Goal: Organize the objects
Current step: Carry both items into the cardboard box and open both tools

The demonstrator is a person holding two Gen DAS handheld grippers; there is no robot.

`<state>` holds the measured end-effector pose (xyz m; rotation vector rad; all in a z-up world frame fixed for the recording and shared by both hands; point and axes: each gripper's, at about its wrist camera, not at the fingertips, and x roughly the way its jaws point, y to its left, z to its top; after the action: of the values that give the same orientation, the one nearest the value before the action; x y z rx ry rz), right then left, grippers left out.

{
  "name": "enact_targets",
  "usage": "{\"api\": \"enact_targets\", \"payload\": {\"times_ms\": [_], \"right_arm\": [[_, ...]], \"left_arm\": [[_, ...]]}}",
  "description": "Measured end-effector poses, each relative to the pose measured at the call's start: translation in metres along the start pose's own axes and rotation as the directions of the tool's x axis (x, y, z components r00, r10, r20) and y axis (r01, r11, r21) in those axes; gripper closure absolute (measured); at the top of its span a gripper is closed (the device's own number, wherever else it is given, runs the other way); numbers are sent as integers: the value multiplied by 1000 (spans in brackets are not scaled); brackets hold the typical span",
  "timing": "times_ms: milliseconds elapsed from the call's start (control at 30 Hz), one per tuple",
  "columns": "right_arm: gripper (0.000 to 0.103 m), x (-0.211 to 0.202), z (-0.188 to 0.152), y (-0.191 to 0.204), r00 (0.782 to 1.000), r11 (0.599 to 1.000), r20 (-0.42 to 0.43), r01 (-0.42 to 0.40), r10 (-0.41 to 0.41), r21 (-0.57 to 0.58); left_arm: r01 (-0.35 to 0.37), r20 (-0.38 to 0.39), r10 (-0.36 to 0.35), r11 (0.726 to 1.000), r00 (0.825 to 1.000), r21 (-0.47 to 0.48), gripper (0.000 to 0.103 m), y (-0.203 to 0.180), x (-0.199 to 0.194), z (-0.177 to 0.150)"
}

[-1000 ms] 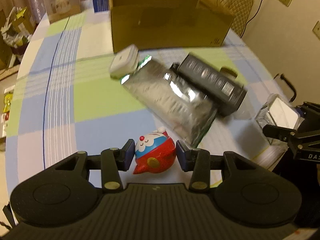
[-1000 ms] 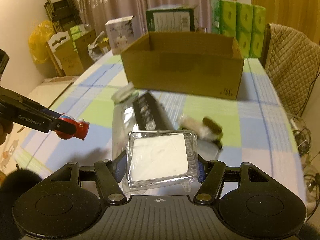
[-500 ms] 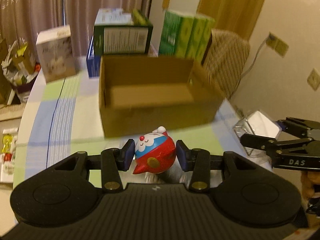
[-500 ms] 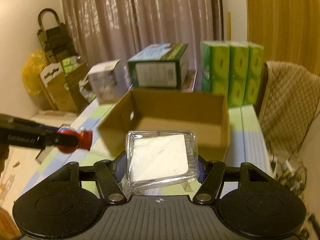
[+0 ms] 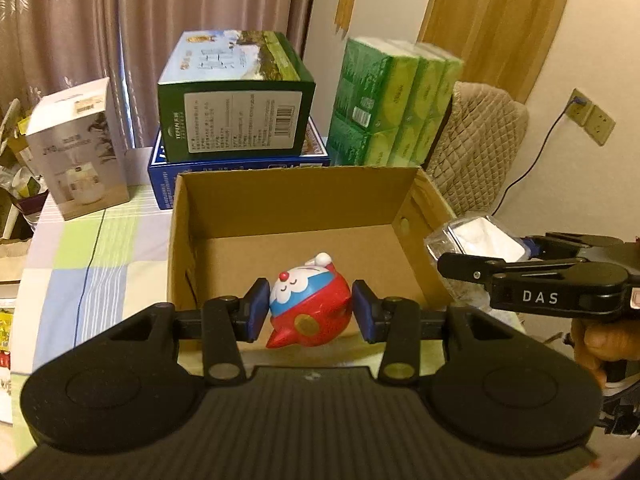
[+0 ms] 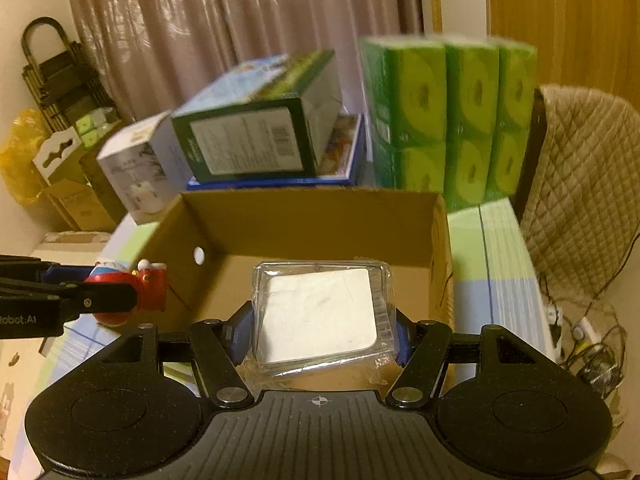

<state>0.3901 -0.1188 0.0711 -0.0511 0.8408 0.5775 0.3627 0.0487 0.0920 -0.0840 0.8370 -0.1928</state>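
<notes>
We hold a toy [image 5: 310, 307] clamped in our left gripper [image 5: 308, 310] and a clear case [image 6: 322, 316] in our right gripper [image 6: 322, 330], both over the near edge of the box [image 5: 296, 200], which lies just ahead.

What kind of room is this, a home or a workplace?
Most likely a room in a home, perhaps a dining area. A table with a checked cloth holds green tissue packs and product boxes. Beside it are a chair with a quilted cover and long curtains.
</notes>
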Motion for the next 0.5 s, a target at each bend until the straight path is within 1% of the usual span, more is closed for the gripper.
{"api": "enact_targets", "payload": {"times_ms": [233, 400, 500], "right_arm": [[41, 37, -7, -21, 999, 999, -53, 13, -11, 39], [41, 47, -9, -25, 998, 998, -60, 8, -5, 58], [41, 50, -9, -26, 998, 998, -64, 7, -3, 66]], "left_arm": [[-6, -55, 6, 1000, 998, 0, 64, 4, 52, 1], [-1, -83, 2, 1000, 997, 5, 64, 5, 74, -2], [-17, -91, 17, 1000, 996, 1, 64, 6, 86, -3]]}}
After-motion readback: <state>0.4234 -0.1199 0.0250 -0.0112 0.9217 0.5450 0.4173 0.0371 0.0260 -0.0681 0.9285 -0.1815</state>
